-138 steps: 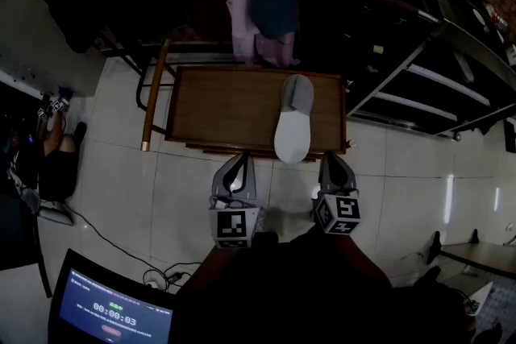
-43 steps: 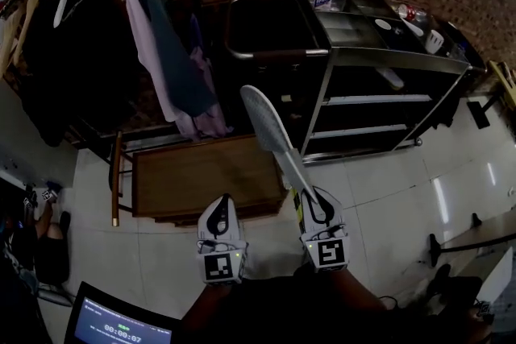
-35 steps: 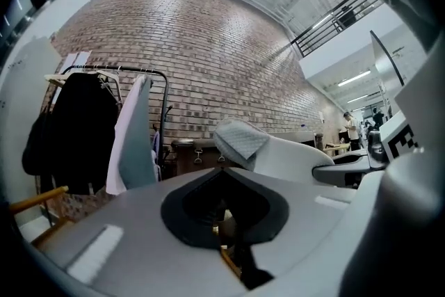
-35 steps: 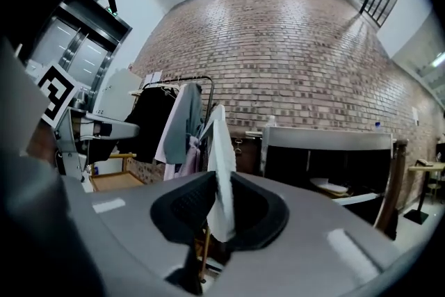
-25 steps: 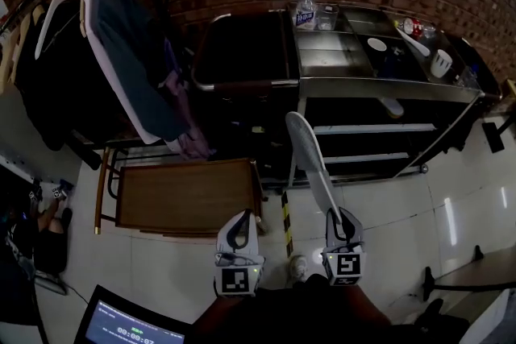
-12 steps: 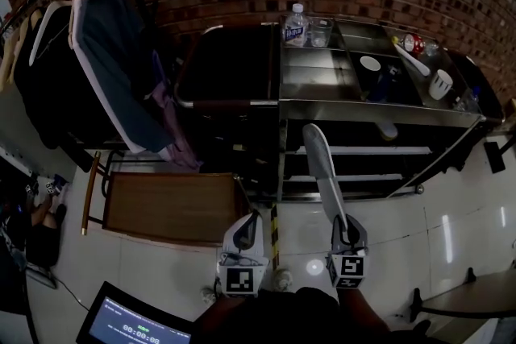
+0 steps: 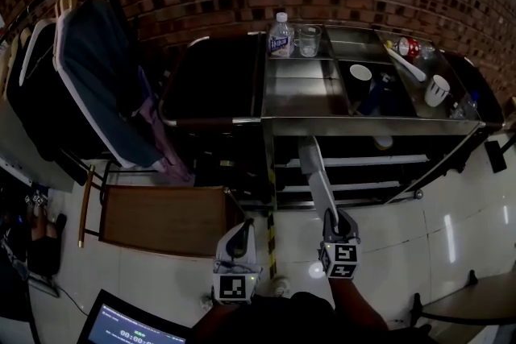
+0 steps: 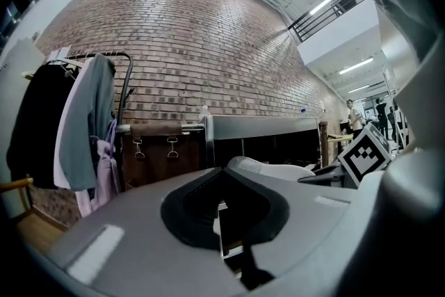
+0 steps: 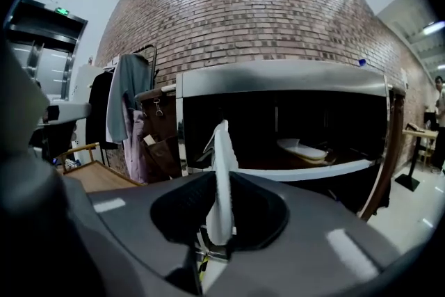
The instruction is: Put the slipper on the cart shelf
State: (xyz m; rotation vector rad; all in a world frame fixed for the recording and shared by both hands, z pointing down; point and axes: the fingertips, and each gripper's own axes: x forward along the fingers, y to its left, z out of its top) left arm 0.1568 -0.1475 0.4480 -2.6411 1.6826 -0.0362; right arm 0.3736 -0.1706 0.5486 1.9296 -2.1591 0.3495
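Note:
A pale slipper [image 7: 314,177] is held sole-edge-on in my right gripper [image 7: 330,218], which is shut on its heel end. Its toe points up at the lower shelves [image 7: 355,163] of the steel cart [image 7: 347,123]. In the right gripper view the slipper [image 9: 221,177] stands as a thin white blade between the jaws, in front of the cart's open shelf [image 9: 327,169]. A second pale slipper [image 9: 300,148] lies on that shelf. My left gripper [image 7: 243,225] hangs beside it, shut and holding nothing; from its view the held slipper [image 8: 271,169] shows at the right.
The cart's top carries a water bottle [image 7: 280,36], cups [image 7: 436,89] and small items. A low wooden table [image 7: 165,219] stands at the left, with a clothes rack of hanging garments [image 7: 97,84] behind it. A laptop screen [image 7: 121,326] shows at the bottom left.
The view has swung from the wooden table, where the slipper lay, to the cart. My right gripper has carried the slipper along, and its toe now points at the cart's shelves.

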